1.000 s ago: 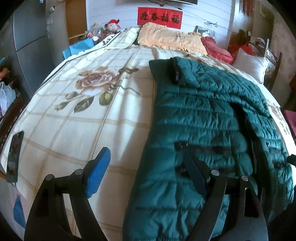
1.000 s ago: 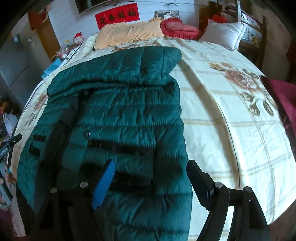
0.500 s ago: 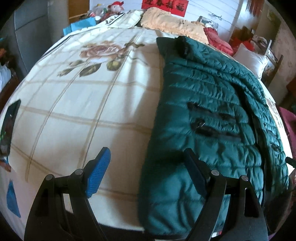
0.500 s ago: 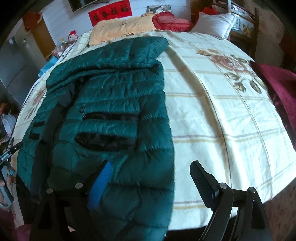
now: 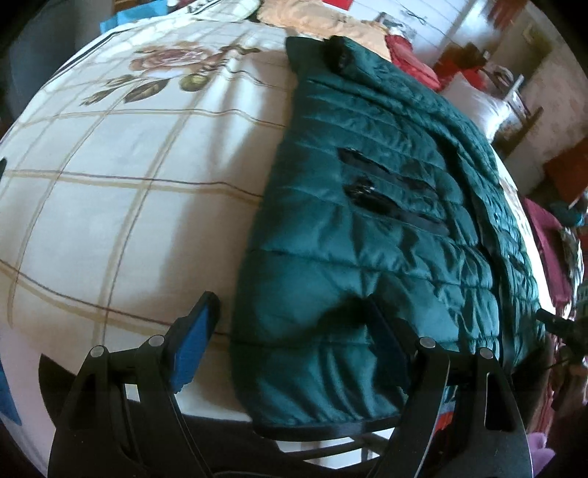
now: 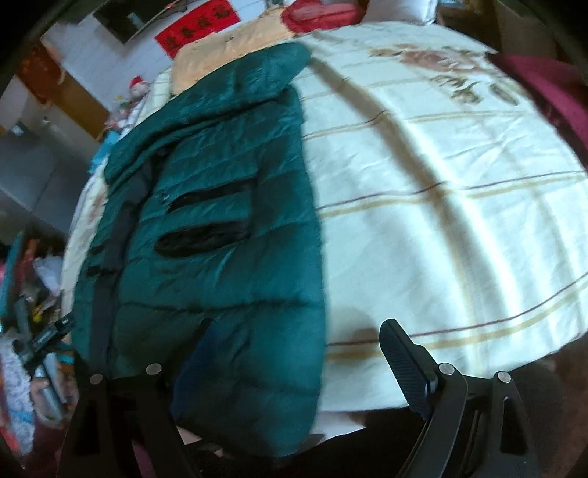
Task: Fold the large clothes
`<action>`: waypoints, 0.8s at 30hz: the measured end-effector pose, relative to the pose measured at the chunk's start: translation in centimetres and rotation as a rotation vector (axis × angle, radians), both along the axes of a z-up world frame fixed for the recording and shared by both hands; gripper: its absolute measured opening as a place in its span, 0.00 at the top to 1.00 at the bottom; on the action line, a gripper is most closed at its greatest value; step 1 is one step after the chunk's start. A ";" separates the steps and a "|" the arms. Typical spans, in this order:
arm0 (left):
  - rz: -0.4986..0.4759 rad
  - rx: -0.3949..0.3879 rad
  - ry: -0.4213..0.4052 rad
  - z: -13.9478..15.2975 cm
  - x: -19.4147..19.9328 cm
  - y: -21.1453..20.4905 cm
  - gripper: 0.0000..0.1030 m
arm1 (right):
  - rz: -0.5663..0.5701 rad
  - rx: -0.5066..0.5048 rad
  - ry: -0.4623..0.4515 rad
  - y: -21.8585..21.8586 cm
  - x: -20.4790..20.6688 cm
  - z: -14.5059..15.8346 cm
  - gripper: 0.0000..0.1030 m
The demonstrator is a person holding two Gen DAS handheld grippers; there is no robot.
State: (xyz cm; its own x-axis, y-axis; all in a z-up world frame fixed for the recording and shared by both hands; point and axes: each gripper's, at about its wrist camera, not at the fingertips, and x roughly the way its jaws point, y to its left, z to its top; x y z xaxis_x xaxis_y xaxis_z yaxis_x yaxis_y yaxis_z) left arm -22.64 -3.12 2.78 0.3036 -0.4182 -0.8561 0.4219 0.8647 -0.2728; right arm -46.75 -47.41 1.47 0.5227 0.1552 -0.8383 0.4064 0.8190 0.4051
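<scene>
1. Dark green quilted jacket (image 5: 367, 235) lies lengthwise on the bed (image 5: 128, 206), already narrowed to a long strip; its hem hangs just over the bed's near edge, collar end toward the orange pillow (image 5: 323, 22).
2. Left gripper (image 5: 294, 345): jaws wide apart, holding nothing. Blue pad (image 5: 194, 345) sits over bare sheet just left of the jacket's hem corner; the other finger is over the quilting.
3. Right gripper (image 6: 294, 364): jaws spread wide, nothing pinched. It straddles the jacket's right hem corner, one finger over the fabric, the other (image 6: 404, 364) over sheet.
4. Step in hand, as I read it: take both hem corners and carry the hem toward the collar.
5. To do it well: bring each corner deep between the pads, catch all layers (puffy fill slips), close both together, lift evenly so the strip stays straight.
6. Against the earlier frames: both cameras now look more steeply down; the hem and bed edge have come into view, the far wall has mostly dropped out. The right jaws stand a little wider; the left unchanged.
</scene>
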 end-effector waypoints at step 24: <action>-0.031 0.041 -0.021 0.0 -0.8 -1.2 0.21 | 0.180 -0.139 -0.084 3.7 1.7 0.4 0.55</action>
